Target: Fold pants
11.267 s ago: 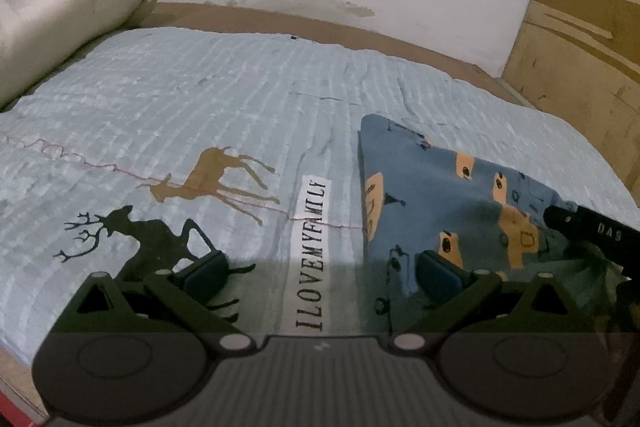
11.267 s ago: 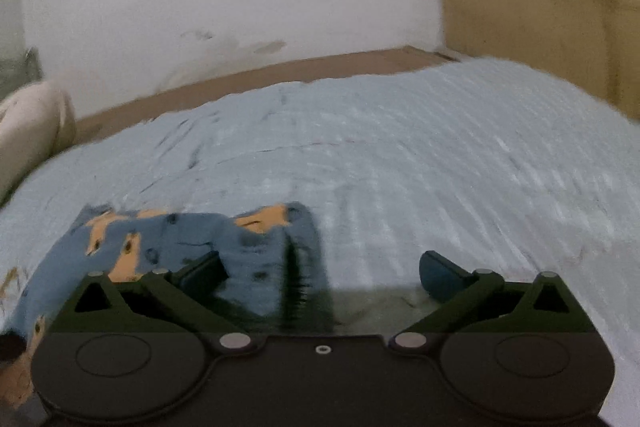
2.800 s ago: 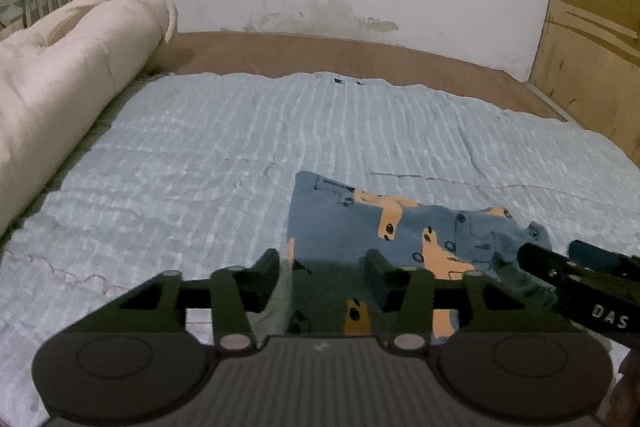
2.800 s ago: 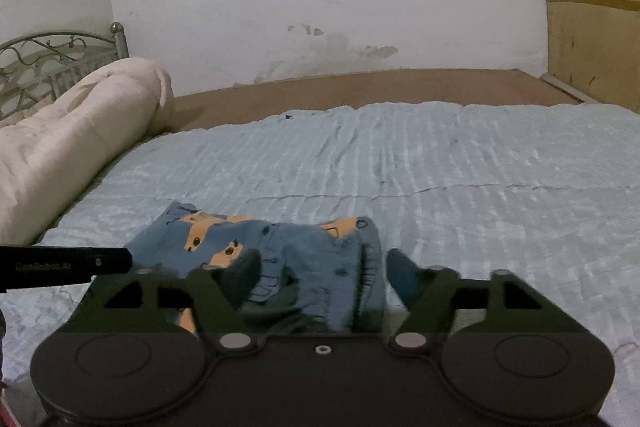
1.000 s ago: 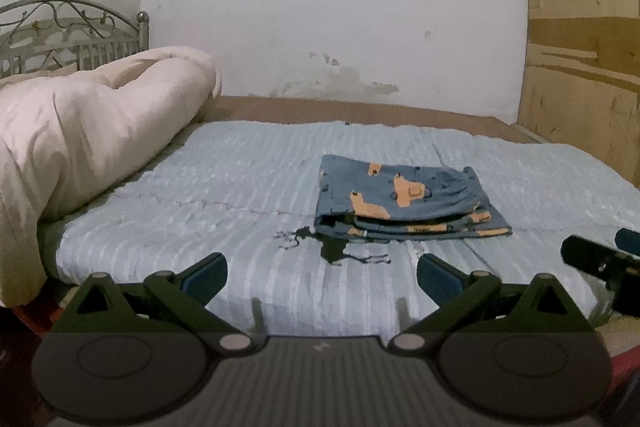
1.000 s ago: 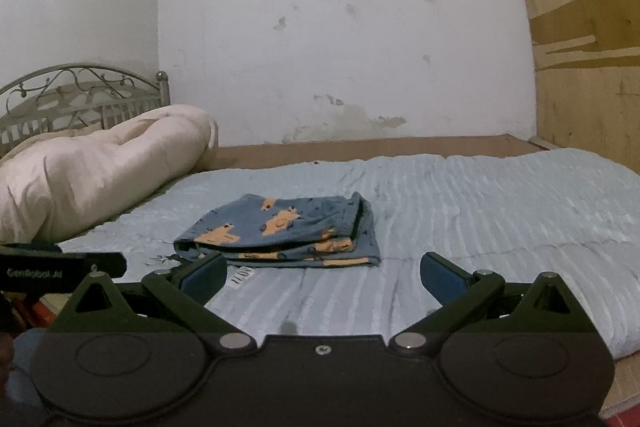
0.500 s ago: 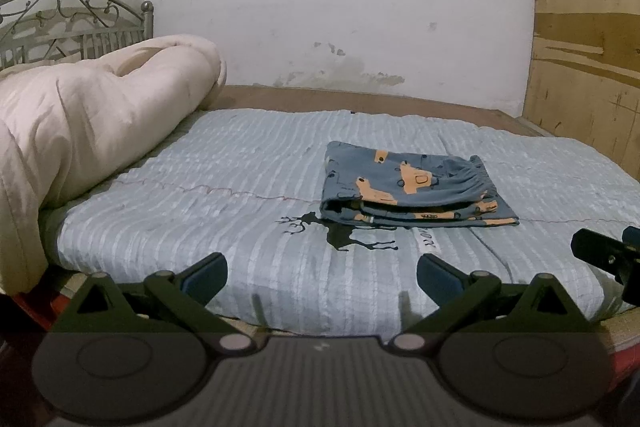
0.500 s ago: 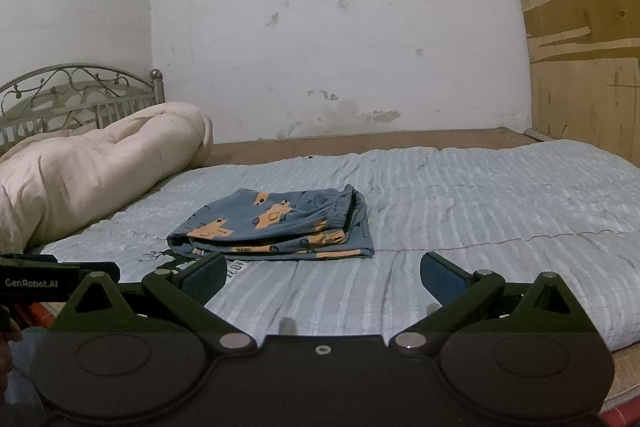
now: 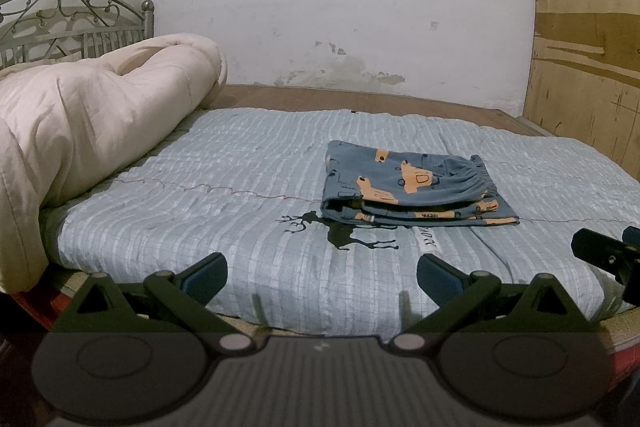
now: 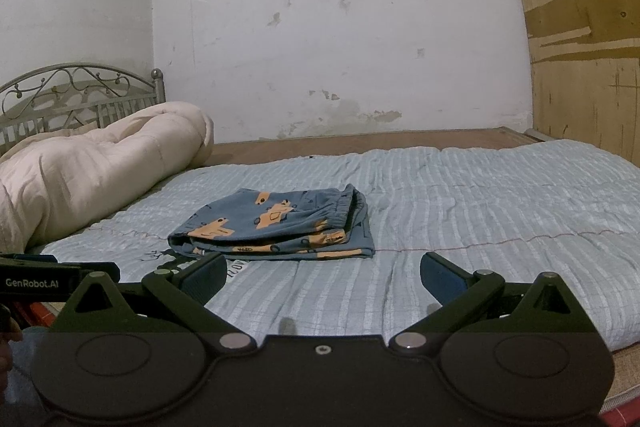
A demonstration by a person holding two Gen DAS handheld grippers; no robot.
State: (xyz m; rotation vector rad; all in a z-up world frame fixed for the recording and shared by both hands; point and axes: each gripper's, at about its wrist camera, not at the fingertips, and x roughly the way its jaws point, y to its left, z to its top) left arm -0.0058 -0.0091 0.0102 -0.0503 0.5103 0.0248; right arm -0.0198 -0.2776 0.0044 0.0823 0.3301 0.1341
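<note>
The blue pants [image 9: 404, 187] with orange prints lie folded in a flat stack on the light blue quilt [image 9: 240, 187]; they also show in the right wrist view [image 10: 276, 223]. My left gripper [image 9: 322, 277] is open and empty, held off the near edge of the bed, well short of the pants. My right gripper [image 10: 322, 277] is open and empty too, also back from the bed edge. The right gripper's side [image 9: 608, 253] shows at the right edge of the left wrist view, and the left gripper's body [image 10: 56, 281] at the left of the right wrist view.
A rolled cream duvet [image 9: 92, 131] lies along the left side of the bed before a metal headboard [image 9: 68, 23]. A white wall [image 9: 340, 7] stands behind, a plywood panel [image 9: 588, 47] at the right. A black deer print [image 9: 344, 231] marks the quilt.
Both grippers have drawn slightly back and tilted up from the bed. The folded pants have not moved.
</note>
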